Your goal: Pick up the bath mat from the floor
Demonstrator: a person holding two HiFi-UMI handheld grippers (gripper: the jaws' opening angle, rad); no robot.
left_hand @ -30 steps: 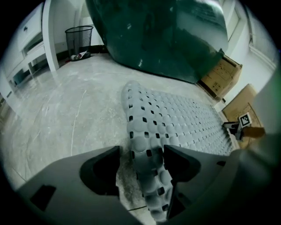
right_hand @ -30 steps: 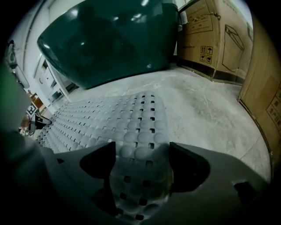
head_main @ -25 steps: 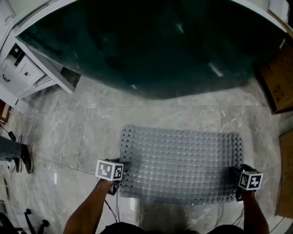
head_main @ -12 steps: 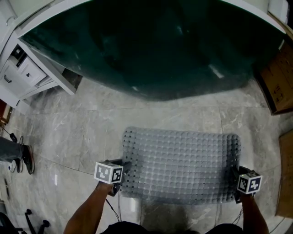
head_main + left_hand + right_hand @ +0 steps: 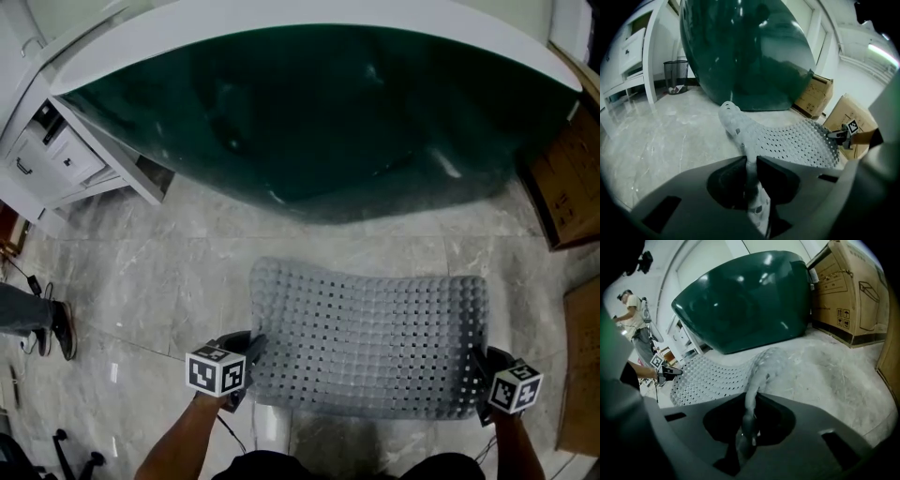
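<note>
The grey perforated bath mat [image 5: 366, 342] lies across the marble floor below the tub, its near edge raised. My left gripper [image 5: 246, 352] is at the mat's near left corner, and my right gripper [image 5: 480, 364] at the near right corner. In the left gripper view the jaws [image 5: 751, 161] are closing, with the mat's edge [image 5: 797, 140] pinched between the pads. In the right gripper view the jaws [image 5: 751, 401] are closing too, and a fold of the mat [image 5: 708, 376] is pressed between them.
A dark green bathtub [image 5: 319, 103] fills the far side. A white cabinet with drawers [image 5: 56, 159] stands at the left and cardboard boxes [image 5: 567, 169] at the right. A shoe [image 5: 61, 328] is at the far left. A wire bin [image 5: 675, 77] stands by the tub.
Both grippers have closed onto the mat's near corners. The near edge has come up off the floor and the mat now bows between them.
</note>
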